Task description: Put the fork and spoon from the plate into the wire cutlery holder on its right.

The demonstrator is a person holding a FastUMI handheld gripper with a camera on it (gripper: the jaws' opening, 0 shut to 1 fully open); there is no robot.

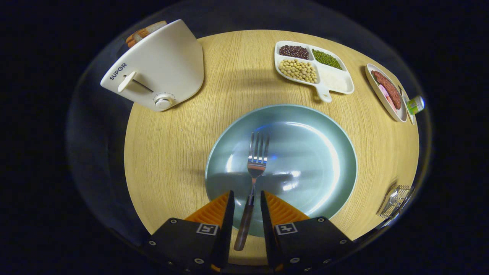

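Now your gripper (246,199) straddles the fork (255,164) handle on the plate (328,141), fingers apart, ready to close; the holder (395,200) waits right of the plate.

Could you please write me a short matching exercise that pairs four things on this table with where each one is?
Things:
1. fork
2. wire cutlery holder
3. toaster
4. divided tray

Places:
A. far across the table, holding beans and grains
B. handle between the open fingers of the gripper, tines on the plate
C. right of the plate, at the table's edge
D. beyond the plate, to its left

Pairs: 1-B, 2-C, 3-D, 4-A
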